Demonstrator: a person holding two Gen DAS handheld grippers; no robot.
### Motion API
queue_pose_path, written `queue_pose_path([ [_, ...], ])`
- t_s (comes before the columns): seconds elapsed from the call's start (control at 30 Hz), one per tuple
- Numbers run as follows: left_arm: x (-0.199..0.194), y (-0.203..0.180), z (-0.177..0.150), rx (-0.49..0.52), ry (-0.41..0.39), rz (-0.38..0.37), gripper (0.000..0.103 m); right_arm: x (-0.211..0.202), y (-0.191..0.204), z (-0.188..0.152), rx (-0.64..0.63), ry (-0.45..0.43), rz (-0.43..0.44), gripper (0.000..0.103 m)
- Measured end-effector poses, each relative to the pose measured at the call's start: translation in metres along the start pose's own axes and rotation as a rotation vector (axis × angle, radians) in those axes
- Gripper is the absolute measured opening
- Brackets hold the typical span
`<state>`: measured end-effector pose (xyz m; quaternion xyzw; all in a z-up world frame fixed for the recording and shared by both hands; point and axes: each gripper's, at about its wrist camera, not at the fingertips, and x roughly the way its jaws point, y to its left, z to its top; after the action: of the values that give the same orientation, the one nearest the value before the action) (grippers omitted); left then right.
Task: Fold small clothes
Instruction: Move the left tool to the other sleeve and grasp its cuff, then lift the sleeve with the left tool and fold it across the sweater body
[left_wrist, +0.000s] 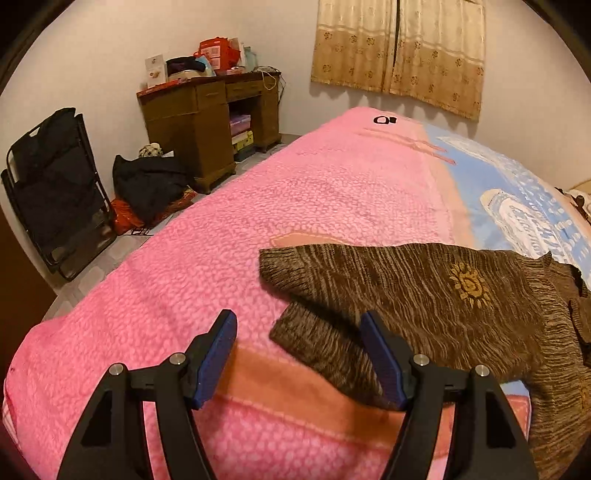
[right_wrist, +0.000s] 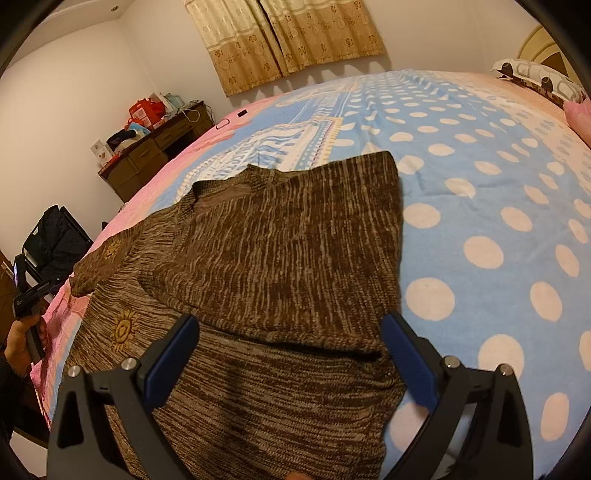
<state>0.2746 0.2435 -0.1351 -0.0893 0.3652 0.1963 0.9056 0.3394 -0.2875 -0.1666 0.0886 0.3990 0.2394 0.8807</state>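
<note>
A small brown knitted sweater (left_wrist: 436, 295) with yellow sun motifs lies on the bed blanket (left_wrist: 258, 206). In the left wrist view a sleeve end (left_wrist: 321, 336) lies flat, just in front of my open left gripper (left_wrist: 299, 325), which holds nothing. In the right wrist view the sweater (right_wrist: 280, 251) has one side folded over the body. My right gripper (right_wrist: 290, 328) is open above the folded part, holding nothing. The left gripper (right_wrist: 31, 295), held in a hand, shows at the left edge of the right wrist view.
The blanket is pink on the left and blue with white dots (right_wrist: 480, 221) on the right. A wooden desk (left_wrist: 207, 118) with clutter, a black folding chair (left_wrist: 55, 184) and dark bags (left_wrist: 147, 184) stand by the wall. Pillows (right_wrist: 535, 77) lie far right.
</note>
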Motion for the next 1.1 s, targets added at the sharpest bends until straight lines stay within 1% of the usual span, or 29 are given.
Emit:
queue_pose_path([
  [0.07,0.01,-0.001,-0.001,0.008,0.035,-0.011,0.07,0.0,0.0,0.0,0.0,0.0,0.0,0.101],
  [0.1,0.011,0.003,-0.002,-0.002,0.048,-0.019,0.066,0.0,0.0,0.0,0.001,0.0,0.0,0.101],
  [0.13,0.013,0.004,-0.003,-0.009,0.061,-0.038,0.05,0.0,0.0,0.0,0.0,0.0,0.0,0.101],
  [0.17,0.013,0.006,-0.003,-0.01,0.065,-0.05,0.042,0.0,0.0,0.0,0.001,0.0,0.001,0.101],
  [0.23,0.006,0.004,-0.005,-0.003,0.062,-0.062,0.012,0.0,0.0,0.0,0.001,-0.001,0.002,0.101],
  [0.33,-0.014,0.007,-0.01,-0.031,0.037,-0.069,0.012,0.0,0.0,0.0,0.002,-0.001,0.002,0.101],
  [0.43,-0.032,0.012,-0.014,-0.07,-0.001,-0.101,0.012,0.0,0.0,0.0,0.002,-0.001,0.002,0.101],
  [0.5,-0.04,0.017,-0.021,-0.102,-0.004,-0.11,0.012,0.0,0.0,0.0,0.002,-0.001,0.001,0.101],
  [0.57,-0.034,0.018,-0.025,-0.117,0.021,-0.121,0.012,0.0,0.0,0.0,0.001,-0.001,0.001,0.101],
  [0.63,-0.024,0.02,-0.033,-0.128,0.062,-0.106,0.012,0.0,0.0,0.0,0.001,-0.001,0.001,0.101],
  [0.7,-0.018,0.021,-0.034,-0.158,0.081,-0.121,0.012,0.0,0.0,0.0,0.0,-0.001,-0.001,0.101],
  [0.77,-0.018,0.02,-0.033,-0.164,0.067,-0.116,0.012,0.0,0.0,0.0,0.0,-0.002,-0.001,0.101],
  [0.87,-0.014,0.019,-0.029,-0.175,0.068,-0.112,0.015,0.0,0.0,0.0,0.0,-0.002,-0.001,0.101],
  [1.1,-0.003,0.03,-0.016,-0.263,0.067,-0.11,0.017,0.0,0.0,0.0,0.0,-0.002,-0.001,0.101],
])
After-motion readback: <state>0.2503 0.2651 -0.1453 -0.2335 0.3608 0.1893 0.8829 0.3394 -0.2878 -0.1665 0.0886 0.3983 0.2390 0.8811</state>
